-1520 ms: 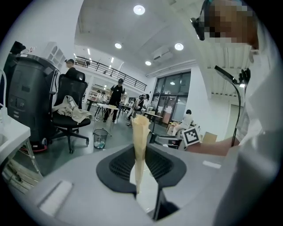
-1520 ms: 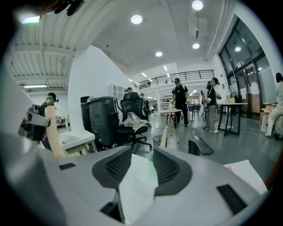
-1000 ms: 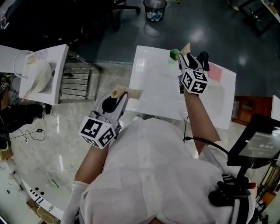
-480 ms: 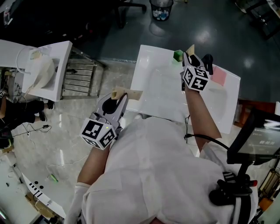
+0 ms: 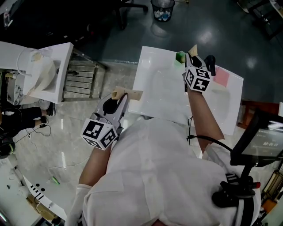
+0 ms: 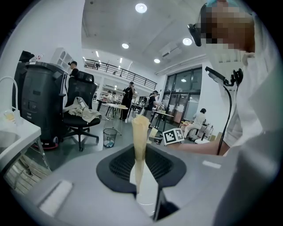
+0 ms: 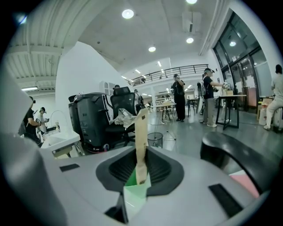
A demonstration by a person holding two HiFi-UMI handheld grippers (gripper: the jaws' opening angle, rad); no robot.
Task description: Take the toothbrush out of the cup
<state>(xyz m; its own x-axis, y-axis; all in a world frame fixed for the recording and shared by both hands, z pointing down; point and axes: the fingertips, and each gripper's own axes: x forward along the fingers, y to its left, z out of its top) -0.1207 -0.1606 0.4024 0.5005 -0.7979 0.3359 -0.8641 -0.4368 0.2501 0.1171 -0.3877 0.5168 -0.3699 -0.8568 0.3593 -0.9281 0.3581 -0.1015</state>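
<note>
A small green cup stands at the far edge of the white table. My right gripper hovers just right of and above it. In the right gripper view the cup shows low between the jaws. The jaws are closing, and the tan fingertips look like one strip with no gap. I cannot make out a toothbrush between them or in the cup. My left gripper hangs off the table's left side over the floor. Its tan pads are pressed together on nothing.
A pink pad lies on the table to the right of the right gripper. A white sink unit and a metal rack stand at the left. A waste bin is on the floor beyond the table, and a monitor stands at the right.
The head view has shifted a little. Both grippers keep their places, the right one by the green cup and the left one off the table's side.
</note>
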